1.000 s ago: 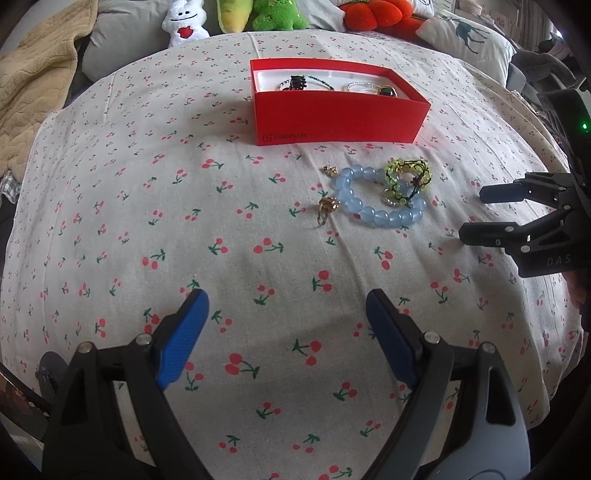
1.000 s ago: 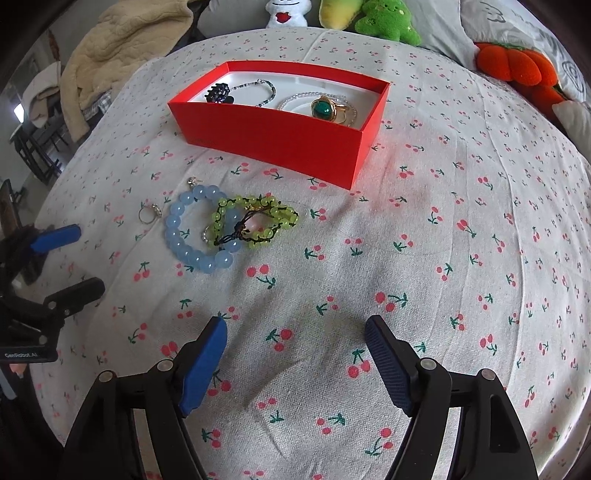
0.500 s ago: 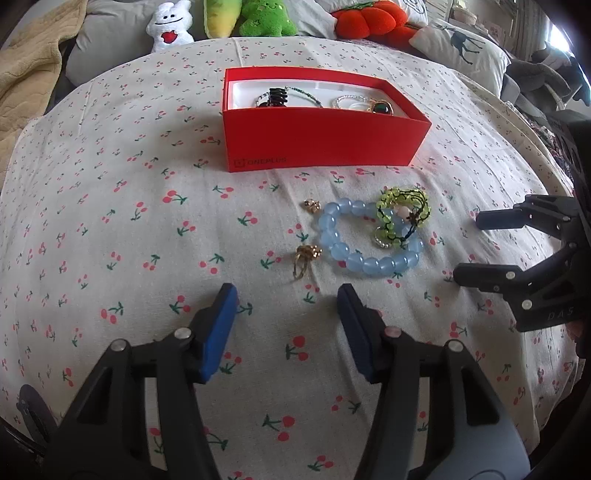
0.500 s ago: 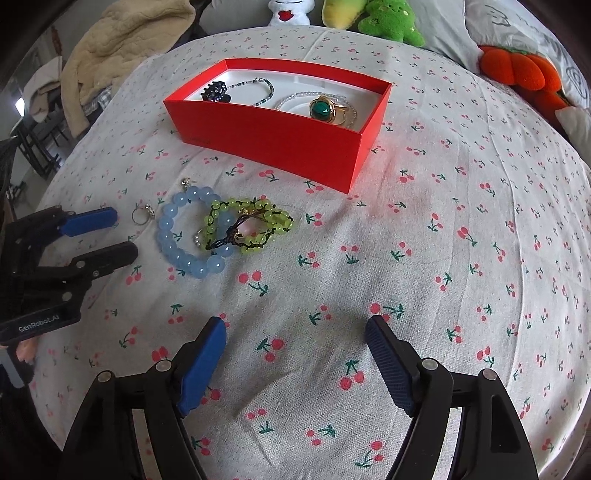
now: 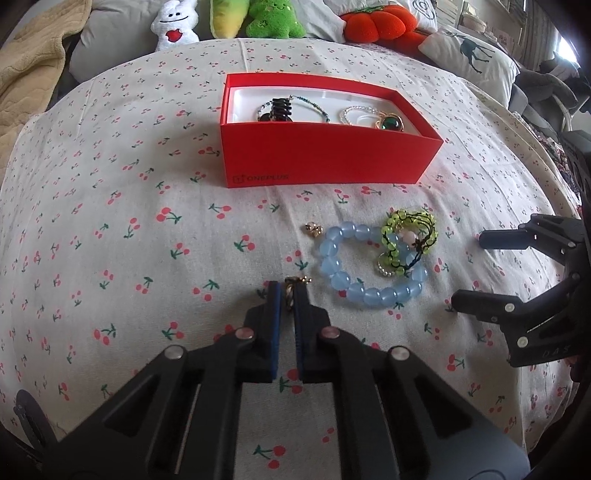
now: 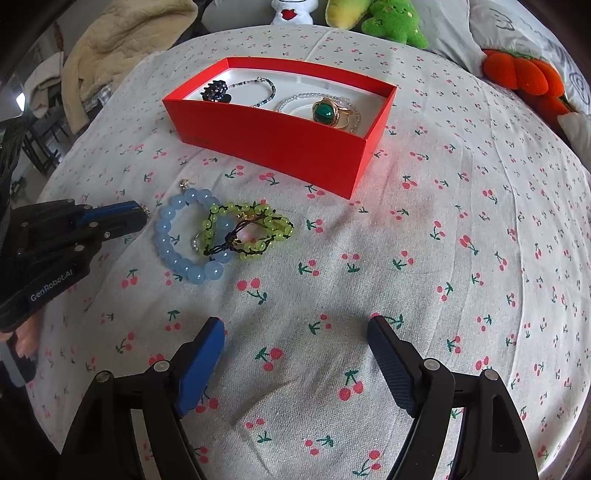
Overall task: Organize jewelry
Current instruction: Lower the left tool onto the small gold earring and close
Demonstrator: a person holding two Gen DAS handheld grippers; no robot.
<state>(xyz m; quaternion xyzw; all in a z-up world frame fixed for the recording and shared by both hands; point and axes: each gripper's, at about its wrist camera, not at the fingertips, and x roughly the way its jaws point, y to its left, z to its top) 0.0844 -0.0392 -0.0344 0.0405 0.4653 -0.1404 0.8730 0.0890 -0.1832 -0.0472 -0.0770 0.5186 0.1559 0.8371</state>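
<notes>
The left tongs (image 5: 289, 295) have just been closing and now pinch a small gold ring (image 5: 293, 286) between their blue pads, low against the cherry-print bedspread (image 5: 129, 229). Just beside them lies a blue bead bracelet (image 5: 364, 266), with a green bead bracelet (image 5: 410, 236) on black cord lying across its far side, the two touching. A tiny gold earring (image 5: 314, 229) sits near the blue beads, apart from the ring. Beyond these stands the open red box (image 5: 325, 162) with its white lining; inside it are a dark beaded piece (image 5: 279, 109), a thin bead chain (image 6: 266, 90) and a green-stone ring (image 6: 327, 112) (gold-rimmed, at the box's right end). The right tongs (image 6: 295, 365) hang wide apart over bare bedspread, nothing between them, well clear of the bracelets. Plush toys (image 5: 273, 20) line the bed's far edge.
</notes>
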